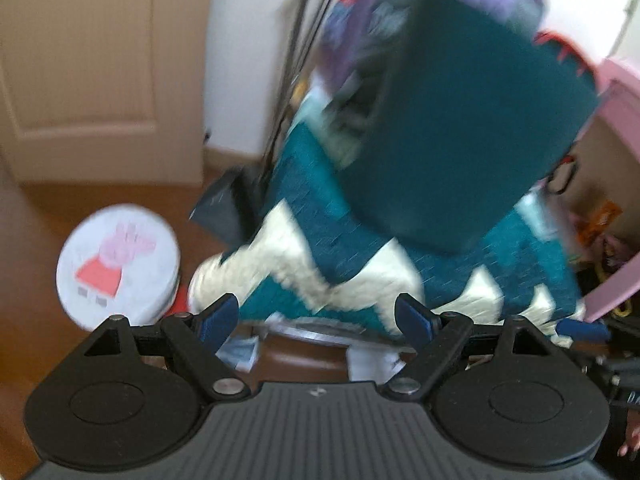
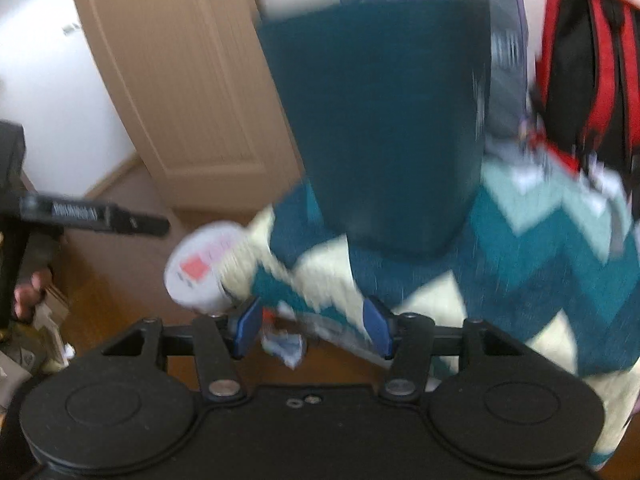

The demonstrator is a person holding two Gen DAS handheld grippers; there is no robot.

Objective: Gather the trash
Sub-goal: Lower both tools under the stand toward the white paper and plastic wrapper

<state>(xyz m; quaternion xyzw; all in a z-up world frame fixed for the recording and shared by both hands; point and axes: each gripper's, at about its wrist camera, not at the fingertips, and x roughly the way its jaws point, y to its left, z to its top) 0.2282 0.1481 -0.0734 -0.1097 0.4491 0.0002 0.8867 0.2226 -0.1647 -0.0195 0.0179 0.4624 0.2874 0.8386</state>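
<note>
At far left in the left wrist view, a beige door [image 1: 92, 80] stands behind a wooden floor [image 1: 36, 364], where a round white Peppa Pig tin [image 1: 116, 264] sits. Beside it a chair is draped in a teal-and-cream zigzag blanket [image 1: 360, 264], with a dark teal cushion [image 1: 472, 128] on top and a pink shelf unit [image 1: 616, 184] at the right edge.

The trash lies on the floor below the chair's front edge: crumpled bluish-white paper [image 1: 242, 354] and a white scrap [image 1: 374, 362].

The left gripper [image 1: 320, 320] has wide, empty jaws. The right gripper [image 2: 314, 330] also has spread, empty jaws, with a crumpled paper wad [image 2: 286, 346] just beyond them.

This looks like the approach step. Next, each gripper likely needs to reach its scrap and close on it.
</note>
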